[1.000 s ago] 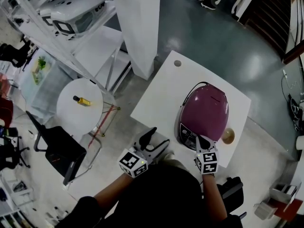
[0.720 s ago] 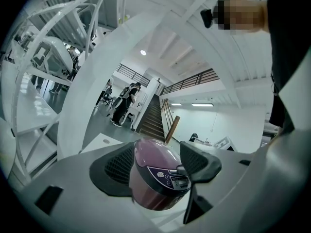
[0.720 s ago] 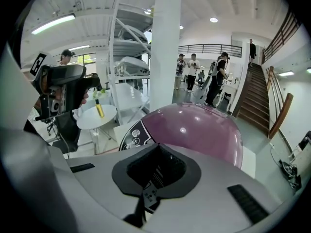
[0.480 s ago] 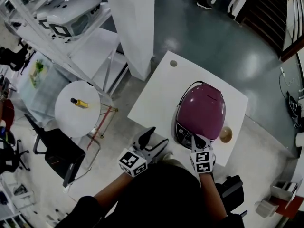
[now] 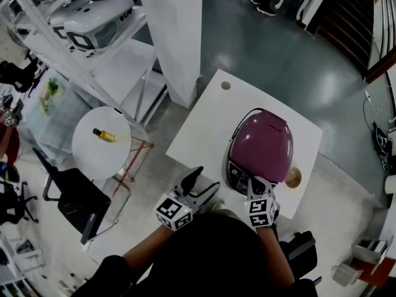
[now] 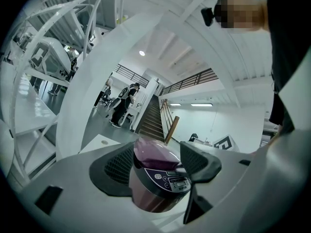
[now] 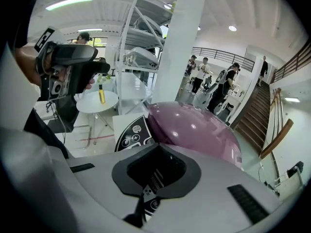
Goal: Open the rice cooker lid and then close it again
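Note:
The purple rice cooker [image 5: 261,146] stands with its lid down on the white square table [image 5: 198,135]. My right gripper [image 5: 252,185] is shut, its tips resting at the cooker's front control panel [image 5: 240,177]. In the right gripper view the closed tips [image 7: 145,194] lie over the panel [image 7: 130,136], with the purple lid [image 7: 194,127] just beyond. My left gripper [image 5: 195,179] hangs open off the table's near left edge, holding nothing. In the left gripper view the cooker [image 6: 158,178] shows between the spread jaws of that gripper [image 6: 155,168], a short way off.
A small tan round dish [image 5: 293,177] sits on the table right of the cooker. To the left are a round white table with a yellow bottle [image 5: 105,133], a black chair [image 5: 80,198], a white shelf rack [image 5: 99,23] and a white pillar [image 5: 176,36].
The right gripper has rolled a little while staying at the cooker's front panel. The left gripper has kept still and the lid stays down.

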`<state>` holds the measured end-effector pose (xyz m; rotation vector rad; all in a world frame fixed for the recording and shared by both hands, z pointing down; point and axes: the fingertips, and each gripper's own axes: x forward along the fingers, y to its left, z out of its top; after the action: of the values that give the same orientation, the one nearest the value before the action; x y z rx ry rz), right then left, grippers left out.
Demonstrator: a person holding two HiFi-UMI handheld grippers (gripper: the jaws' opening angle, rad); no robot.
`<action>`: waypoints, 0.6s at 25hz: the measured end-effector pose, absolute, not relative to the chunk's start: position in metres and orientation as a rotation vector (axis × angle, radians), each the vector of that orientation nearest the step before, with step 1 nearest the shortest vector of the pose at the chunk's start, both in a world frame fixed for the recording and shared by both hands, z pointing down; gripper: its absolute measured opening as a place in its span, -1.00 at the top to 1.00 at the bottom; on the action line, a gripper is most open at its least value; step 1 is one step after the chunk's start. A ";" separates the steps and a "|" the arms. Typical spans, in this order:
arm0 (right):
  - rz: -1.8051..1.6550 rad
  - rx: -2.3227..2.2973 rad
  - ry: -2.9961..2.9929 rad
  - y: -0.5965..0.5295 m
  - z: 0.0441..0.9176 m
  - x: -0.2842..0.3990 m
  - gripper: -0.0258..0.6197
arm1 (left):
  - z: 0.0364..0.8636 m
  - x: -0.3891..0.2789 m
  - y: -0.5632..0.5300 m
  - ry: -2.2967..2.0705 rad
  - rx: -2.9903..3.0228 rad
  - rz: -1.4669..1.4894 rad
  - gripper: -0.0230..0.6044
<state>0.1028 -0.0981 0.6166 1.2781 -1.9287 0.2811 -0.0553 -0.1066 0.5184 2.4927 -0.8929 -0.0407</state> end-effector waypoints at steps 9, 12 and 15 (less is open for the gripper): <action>0.252 1.333 -1.914 -0.099 0.610 0.111 0.92 | 0.517 -0.061 -0.100 -0.896 2.494 -0.026 0.03; 0.277 1.357 -1.910 -0.098 0.611 0.116 0.92 | 0.517 -0.059 -0.095 -0.881 2.501 -0.021 0.03; 0.315 1.367 -1.914 -0.096 0.615 0.119 0.92 | 0.516 -0.056 -0.095 -0.863 2.511 -0.020 0.03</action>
<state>0.1185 -0.0960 0.6148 1.3671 -1.9138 0.3151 -0.0559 -0.0946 0.5155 2.5113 -0.8628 -0.0197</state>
